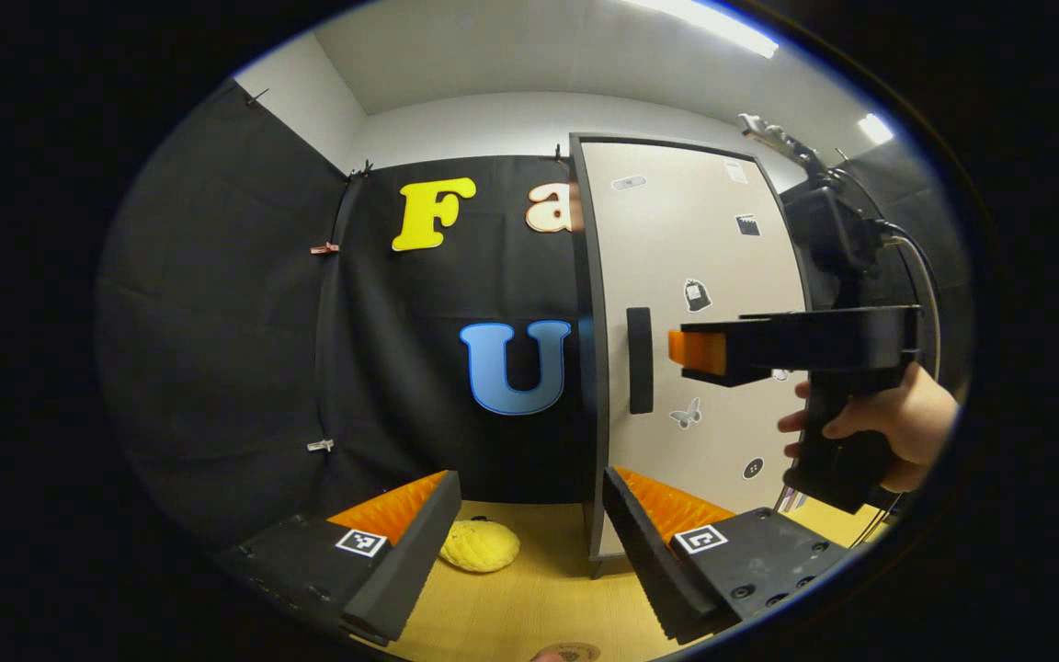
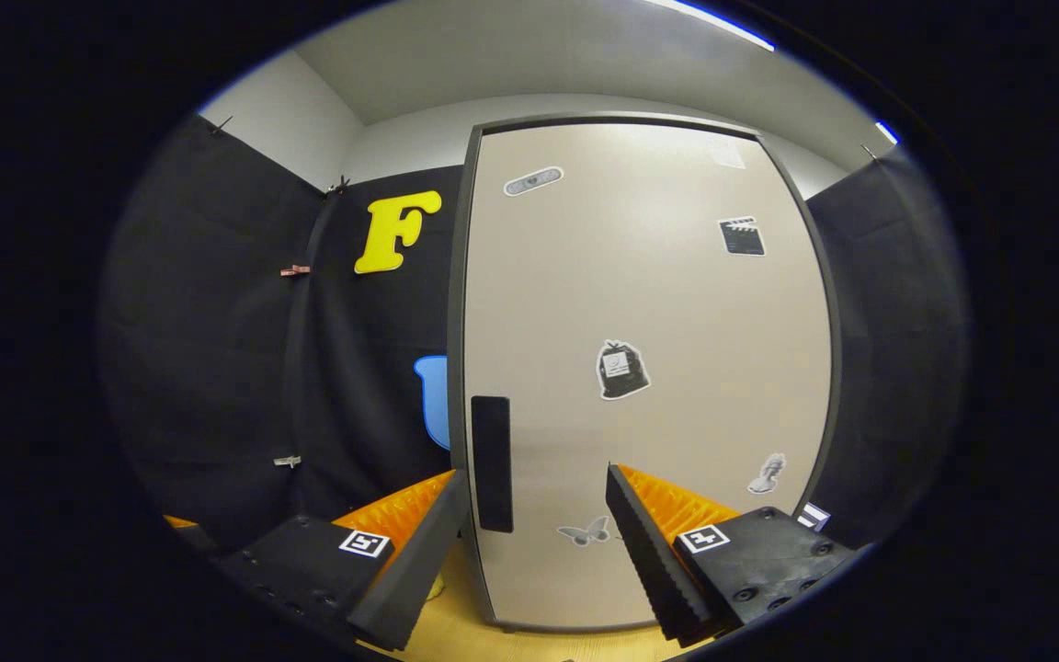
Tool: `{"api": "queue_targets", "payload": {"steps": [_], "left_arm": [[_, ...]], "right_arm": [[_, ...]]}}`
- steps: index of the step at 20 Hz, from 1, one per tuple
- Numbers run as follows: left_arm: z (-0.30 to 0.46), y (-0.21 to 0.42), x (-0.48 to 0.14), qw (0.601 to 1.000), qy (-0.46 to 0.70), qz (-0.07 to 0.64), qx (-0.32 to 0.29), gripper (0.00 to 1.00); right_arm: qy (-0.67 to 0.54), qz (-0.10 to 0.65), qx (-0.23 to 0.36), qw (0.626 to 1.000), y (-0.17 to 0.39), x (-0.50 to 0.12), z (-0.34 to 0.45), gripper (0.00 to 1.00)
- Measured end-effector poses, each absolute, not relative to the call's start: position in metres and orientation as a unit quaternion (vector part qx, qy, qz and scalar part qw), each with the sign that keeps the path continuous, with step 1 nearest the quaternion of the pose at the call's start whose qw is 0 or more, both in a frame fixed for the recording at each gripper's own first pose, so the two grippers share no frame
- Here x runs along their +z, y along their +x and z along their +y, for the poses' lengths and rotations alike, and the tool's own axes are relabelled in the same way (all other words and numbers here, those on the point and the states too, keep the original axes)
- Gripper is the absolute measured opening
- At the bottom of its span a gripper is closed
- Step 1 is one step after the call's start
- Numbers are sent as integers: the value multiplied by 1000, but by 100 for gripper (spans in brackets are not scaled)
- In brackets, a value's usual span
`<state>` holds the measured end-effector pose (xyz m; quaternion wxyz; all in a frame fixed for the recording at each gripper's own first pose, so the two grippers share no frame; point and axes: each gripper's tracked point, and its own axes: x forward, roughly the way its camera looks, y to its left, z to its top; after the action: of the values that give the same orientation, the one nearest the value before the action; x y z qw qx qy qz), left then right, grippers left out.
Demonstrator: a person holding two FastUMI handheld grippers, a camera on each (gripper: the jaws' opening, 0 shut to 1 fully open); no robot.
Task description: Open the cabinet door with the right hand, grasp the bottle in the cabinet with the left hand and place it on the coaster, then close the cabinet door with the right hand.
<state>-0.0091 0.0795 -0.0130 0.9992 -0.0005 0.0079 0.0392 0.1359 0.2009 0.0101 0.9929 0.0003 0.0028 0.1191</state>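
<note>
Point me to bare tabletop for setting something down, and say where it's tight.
Bare tabletop runs in front of the cabinet, bordered by the yellow textured object on one side and the coaster at the near edge. Tight spot: around the door handle, where the right gripper and the hand holding it hover.

We see a yellow, bumpy, rounded lump (image 1: 480, 544) low in the left gripper view, just left of centre, lying on the wooden tabletop (image 1: 539, 598). Black cloth (image 1: 217, 322) covers the left half of both views, held by 2 small clips (image 1: 324, 248) on a seam at centre left. Above it, pale wall (image 1: 493, 124) and ceiling fill the top, with a light strip (image 1: 713, 23) at upper right.
</note>
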Motion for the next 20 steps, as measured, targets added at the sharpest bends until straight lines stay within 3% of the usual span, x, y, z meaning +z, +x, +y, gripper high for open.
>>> {"api": "queue_targets", "payload": {"steps": [9,12,14,16,18,19,20], "left_arm": [[96,8,-22,999,-9,18,49,98],[101,7,-23,998,-8,22,53,98],[103,7,-24,998,-11,23,54,98],[106,5,-26,998,-9,25,58,98],[106,6,-26,998,-11,26,60,98],[107,6,-26,998,-12,25,61,98],[107,5,-26,998,-12,25,62,98]], "right_arm": [[6,17,117,993,188,-11,240,95],[9,28,112,993,201,-21,249,75],[2,34,89,995,209,-29,244,74],[6,28,83,996,210,-29,245,42],[2,30,80,996,211,-32,245,42],[6,35,81,996,209,-30,242,31],[6,34,84,996,210,-30,244,30]]}}
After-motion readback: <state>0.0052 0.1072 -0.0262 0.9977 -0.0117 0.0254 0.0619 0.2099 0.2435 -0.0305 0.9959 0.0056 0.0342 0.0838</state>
